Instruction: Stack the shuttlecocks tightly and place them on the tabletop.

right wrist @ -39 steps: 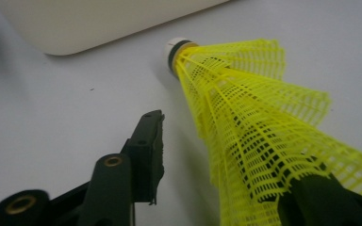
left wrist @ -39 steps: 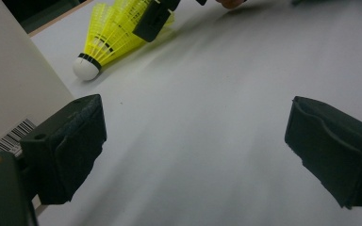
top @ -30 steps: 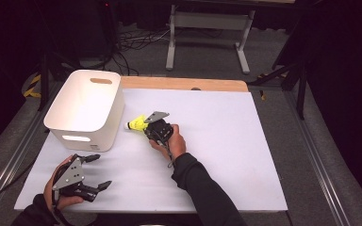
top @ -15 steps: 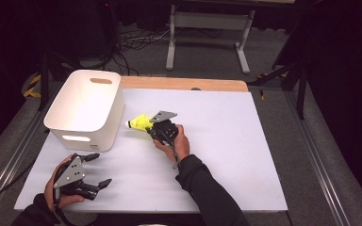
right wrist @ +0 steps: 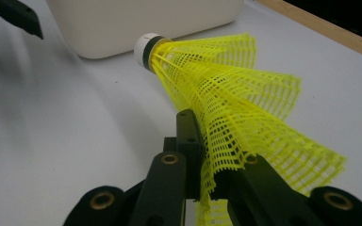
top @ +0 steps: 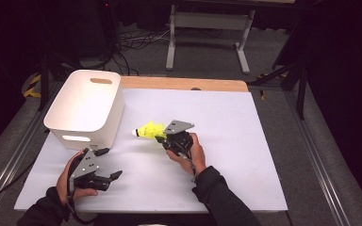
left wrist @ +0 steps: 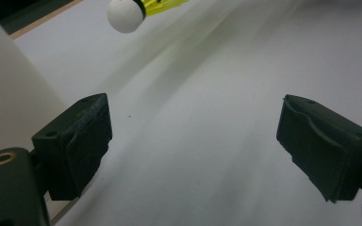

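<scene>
Two handheld grippers, one yellow shuttlecock point(top: 150, 129), one white bin point(top: 86, 108), all on a white table point(top: 245, 160) with a wooden strip along its twelve o'clock edge.

Right gripper point(top: 162, 139): near the table's middle, jaws pinched tight on the shuttlecock's mesh skirt; in the right gripper view the netting point(right wrist: 245, 113) is crumpled between the black jaws. The white cork tip point(right wrist: 145, 47) points toward nine o'clock, at the bin, and sits clear of the table surface, just beside the bin's wall without touching it.

Left gripper point(top: 108, 165): at about seven o'clock of the table, just below the bin's near corner. Jaws stand wide, having just eased slightly inward, with nothing between them; bare tabletop shows between the pads point(left wrist: 82, 136) in the left gripper view, the shuttlecock's tip point(left wrist: 125, 14) farther off.

Bin: at ten o'clock, upright, handle slot in its far wall.
</scene>
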